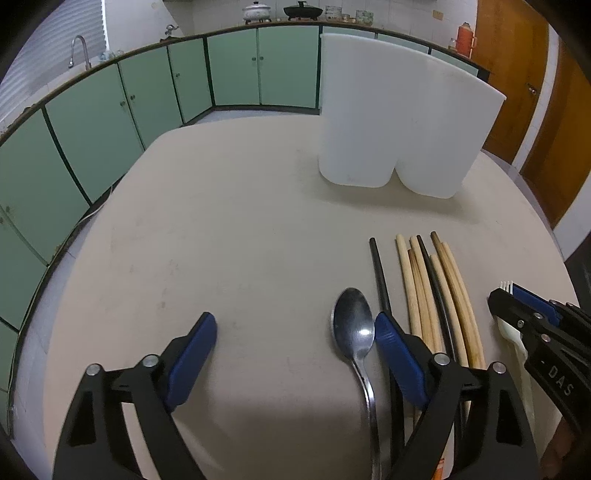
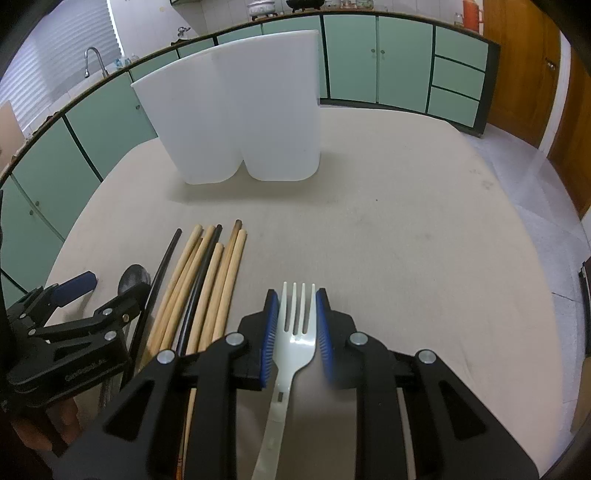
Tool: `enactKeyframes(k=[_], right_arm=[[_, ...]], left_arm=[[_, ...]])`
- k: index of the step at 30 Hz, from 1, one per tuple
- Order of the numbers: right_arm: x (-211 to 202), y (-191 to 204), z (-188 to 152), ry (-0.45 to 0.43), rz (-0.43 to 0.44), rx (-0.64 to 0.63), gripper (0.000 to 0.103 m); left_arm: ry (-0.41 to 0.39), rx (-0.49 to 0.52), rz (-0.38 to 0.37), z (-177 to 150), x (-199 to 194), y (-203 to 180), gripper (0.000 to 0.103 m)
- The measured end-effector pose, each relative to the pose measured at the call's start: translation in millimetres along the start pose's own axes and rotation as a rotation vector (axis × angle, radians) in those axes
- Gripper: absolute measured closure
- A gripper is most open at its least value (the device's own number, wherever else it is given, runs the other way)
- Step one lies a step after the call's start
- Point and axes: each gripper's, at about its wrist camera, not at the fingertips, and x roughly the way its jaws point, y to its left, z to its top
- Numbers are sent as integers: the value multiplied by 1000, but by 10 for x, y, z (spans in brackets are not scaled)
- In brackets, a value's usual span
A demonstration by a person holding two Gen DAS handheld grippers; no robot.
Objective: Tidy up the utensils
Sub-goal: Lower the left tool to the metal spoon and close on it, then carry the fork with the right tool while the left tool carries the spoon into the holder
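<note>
A beige round table [image 1: 229,221] stands in a kitchen. Behind it runs a long row of pale green cabinet doors [image 1: 236,70] with dark frames, under a tiled white wall [image 1: 207,14]. A curved metal tap [image 1: 79,50] stands left, and a brown wooden door [image 1: 517,74] right.

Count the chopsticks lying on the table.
8. They lie in one row between the spoon and the fork: six wooden chopsticks and two black ones. The fingers hide their near ends.

Home kitchen, green cabinets [image 1: 236,66], faucet [image 1: 79,50]
</note>
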Motion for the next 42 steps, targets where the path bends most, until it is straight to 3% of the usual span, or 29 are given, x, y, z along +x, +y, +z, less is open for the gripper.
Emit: enactKeyframes(k=[6, 17, 20, 25, 29, 31, 35, 42], right_arm=[[3, 3, -7, 0, -2, -5, 82], [26, -27, 55, 21, 15, -7, 82], [41, -84, 87, 39, 37, 15, 82], [39, -72, 92, 45, 24, -18, 83], [-30, -128, 99, 25, 53, 5, 84], [-119, -183, 95, -14, 74, 17, 84], [-333, -243, 114, -102, 91, 10, 84], [-716, -218, 245, -239, 133, -17, 84]], left_arm=[[1, 1, 10, 21, 37, -32, 15], [16, 19, 7, 61, 59, -129, 23], [27, 27, -5, 107, 47, -160, 33], [15, 67, -38, 122, 2, -224, 73], [-5, 57, -137, 87, -71, -167, 76], [-60, 50, -205, 60, -190, -109, 76], [-187, 73, -250, 22, -511, -39, 76], [-343, 84, -248, 105, -923, -29, 76]])
